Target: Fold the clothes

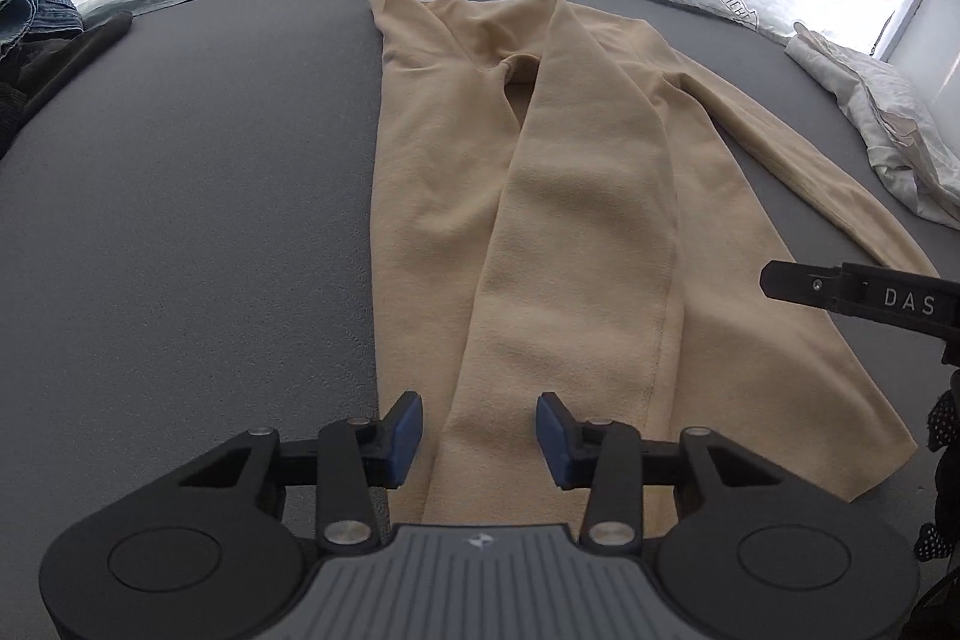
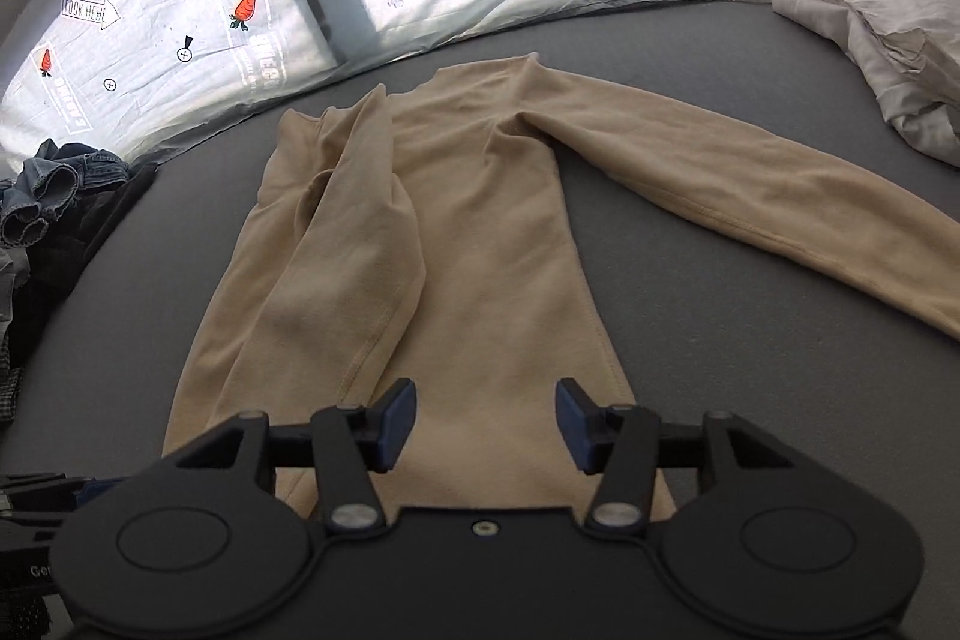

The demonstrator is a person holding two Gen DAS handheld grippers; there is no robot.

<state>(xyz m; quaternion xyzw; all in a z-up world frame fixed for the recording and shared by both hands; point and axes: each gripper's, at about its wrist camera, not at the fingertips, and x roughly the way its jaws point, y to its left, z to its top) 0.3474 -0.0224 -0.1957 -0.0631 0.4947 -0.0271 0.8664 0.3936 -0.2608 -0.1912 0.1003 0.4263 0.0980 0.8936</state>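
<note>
- Left gripper (image 1: 478, 439): I see its blue pads parted, nothing between them, poised above the shirt's hem.
- Right gripper (image 2: 486, 424): likewise parted and empty.
- Beige long-sleeved shirt (image 2: 480, 232) lies flat on the grey tabletop (image 1: 180, 220), one sleeve folded across, the other stretched out.

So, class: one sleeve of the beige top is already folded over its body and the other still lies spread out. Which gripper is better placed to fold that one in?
Probably the right gripper: the spread sleeve lies on its side, and its jaws are open and empty.
</note>
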